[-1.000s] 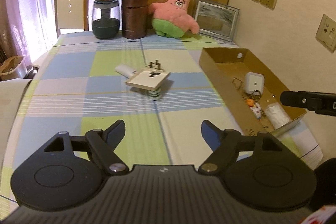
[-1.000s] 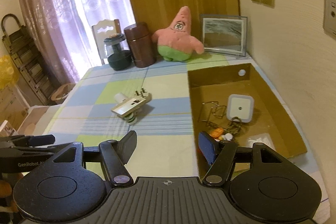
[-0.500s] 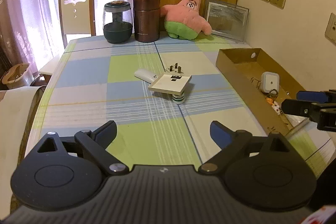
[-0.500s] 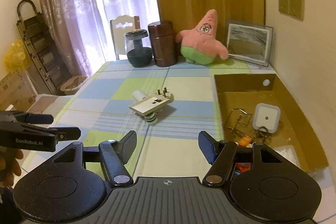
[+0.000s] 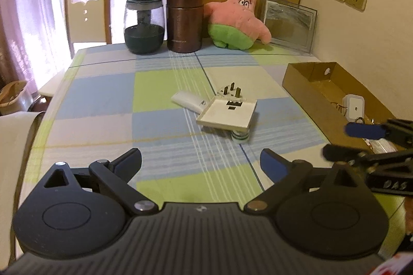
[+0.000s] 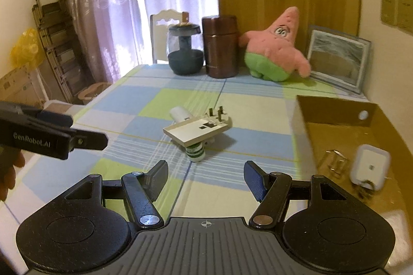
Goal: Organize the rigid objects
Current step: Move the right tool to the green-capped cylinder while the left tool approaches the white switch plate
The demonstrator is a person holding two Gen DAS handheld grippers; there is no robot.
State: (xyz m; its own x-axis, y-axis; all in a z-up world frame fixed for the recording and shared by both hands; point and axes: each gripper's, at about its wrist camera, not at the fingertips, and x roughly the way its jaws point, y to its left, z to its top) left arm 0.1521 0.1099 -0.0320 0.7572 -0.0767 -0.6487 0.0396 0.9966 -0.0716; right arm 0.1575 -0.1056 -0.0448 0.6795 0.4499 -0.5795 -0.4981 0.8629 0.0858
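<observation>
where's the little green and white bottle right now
The bottle lies mid-table in both wrist views, tucked under the near edge of the tilted socket plate, left of the cardboard box.

We see the right gripper with jaws wide apart, nothing between them, above the checked table. Ahead, a beige socket plate sits tilted on a small green-white bottle, touching a white plug and white cylinder. Cardboard box at right holds a white adapter. Left gripper enters at left.
</observation>
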